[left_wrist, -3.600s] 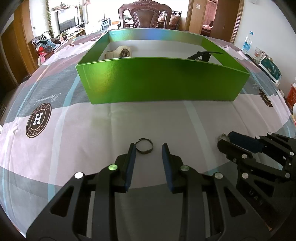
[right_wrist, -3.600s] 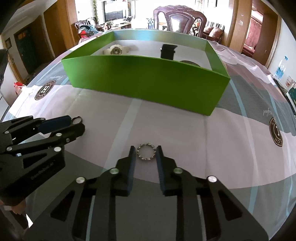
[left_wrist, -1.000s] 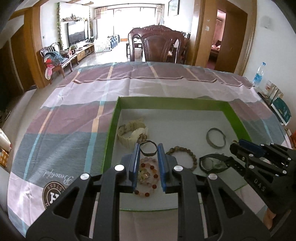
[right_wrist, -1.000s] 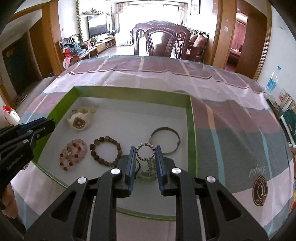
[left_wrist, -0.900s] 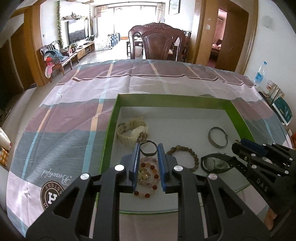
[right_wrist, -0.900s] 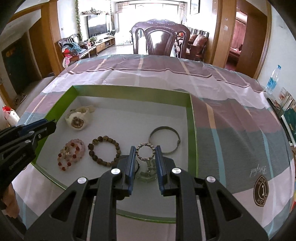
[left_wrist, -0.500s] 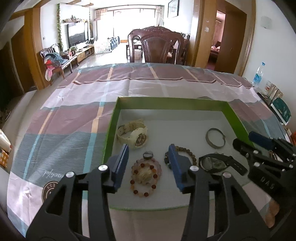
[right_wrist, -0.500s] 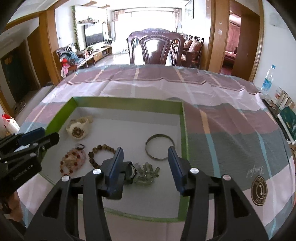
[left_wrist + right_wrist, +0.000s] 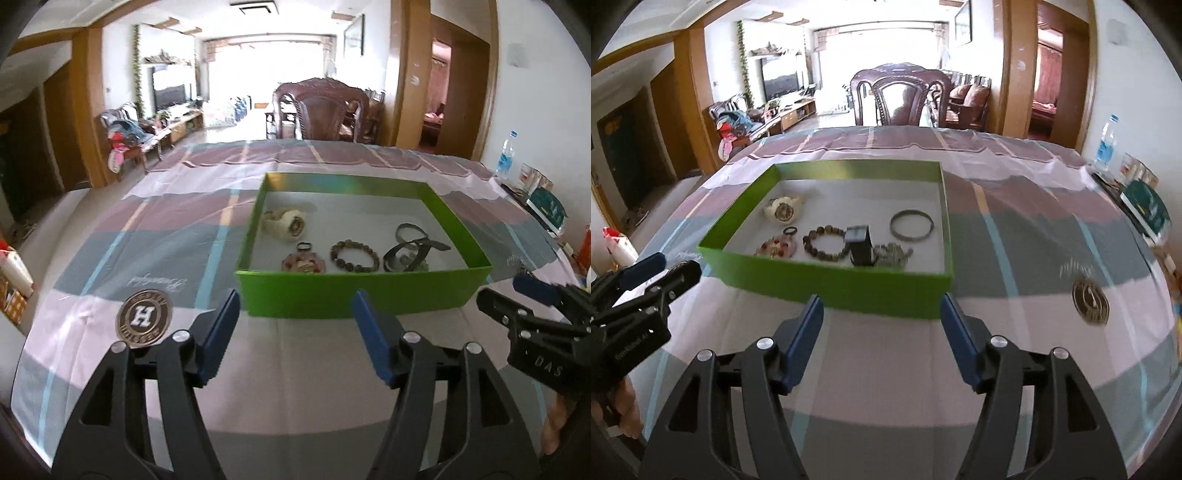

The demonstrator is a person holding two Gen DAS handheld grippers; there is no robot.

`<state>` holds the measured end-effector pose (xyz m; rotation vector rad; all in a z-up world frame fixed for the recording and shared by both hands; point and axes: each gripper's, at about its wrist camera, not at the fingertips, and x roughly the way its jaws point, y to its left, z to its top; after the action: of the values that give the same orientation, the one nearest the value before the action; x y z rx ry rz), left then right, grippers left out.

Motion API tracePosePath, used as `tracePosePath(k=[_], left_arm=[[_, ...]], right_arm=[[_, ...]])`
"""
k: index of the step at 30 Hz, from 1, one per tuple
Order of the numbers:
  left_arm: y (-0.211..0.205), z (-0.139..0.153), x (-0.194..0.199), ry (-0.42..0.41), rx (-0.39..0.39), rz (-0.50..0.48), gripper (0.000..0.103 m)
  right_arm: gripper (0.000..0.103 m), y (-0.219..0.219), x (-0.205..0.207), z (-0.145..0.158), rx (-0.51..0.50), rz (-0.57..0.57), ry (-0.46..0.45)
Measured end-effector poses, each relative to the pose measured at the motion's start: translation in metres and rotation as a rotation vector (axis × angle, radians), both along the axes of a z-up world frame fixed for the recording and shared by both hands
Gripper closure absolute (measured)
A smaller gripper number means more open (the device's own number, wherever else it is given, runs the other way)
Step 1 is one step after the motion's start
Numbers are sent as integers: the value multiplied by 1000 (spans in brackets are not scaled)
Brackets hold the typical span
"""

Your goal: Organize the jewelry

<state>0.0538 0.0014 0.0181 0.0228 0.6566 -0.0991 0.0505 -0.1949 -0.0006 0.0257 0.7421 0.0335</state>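
- I find left gripper (image 9: 295, 332) and right gripper (image 9: 882, 332) both spread, empty, short of the green box (image 9: 827, 288)
- Risk: crowded jewellery snags; a careless sweep tips the box wall

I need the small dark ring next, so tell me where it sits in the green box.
In the left wrist view the small dark ring lies on the green box's floor, left of centre, between the cream watch behind it and the pink bead bracelet in front.

A carved wooden chair (image 9: 320, 110) stands behind the striped tablecloth (image 9: 177, 206); a water bottle (image 9: 1107, 144) and books (image 9: 1145, 206) sit at its right edge
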Motion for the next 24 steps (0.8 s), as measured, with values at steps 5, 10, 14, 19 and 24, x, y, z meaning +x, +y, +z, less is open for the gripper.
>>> tracePosePath(k=[5,10,14,19,24], left_arm=[[2,8,-34,-75,41,25,24],[-1,12,-67,-102,56,28,10],[-9,11,-84,-118,85,29,8],[-8,13,-89,-124,76,29,5],[-8,14,-89,-129,69,30,5]], right_arm=[[12,8,-40,7,-33,-53,-117],[8,13,-75,12,-47,-80,-177],[7,15,-90,6,-47,-112,-188],[6,16,-98,4,-56,-115,-196],[6,17,-98,7,-59,-115,-208]])
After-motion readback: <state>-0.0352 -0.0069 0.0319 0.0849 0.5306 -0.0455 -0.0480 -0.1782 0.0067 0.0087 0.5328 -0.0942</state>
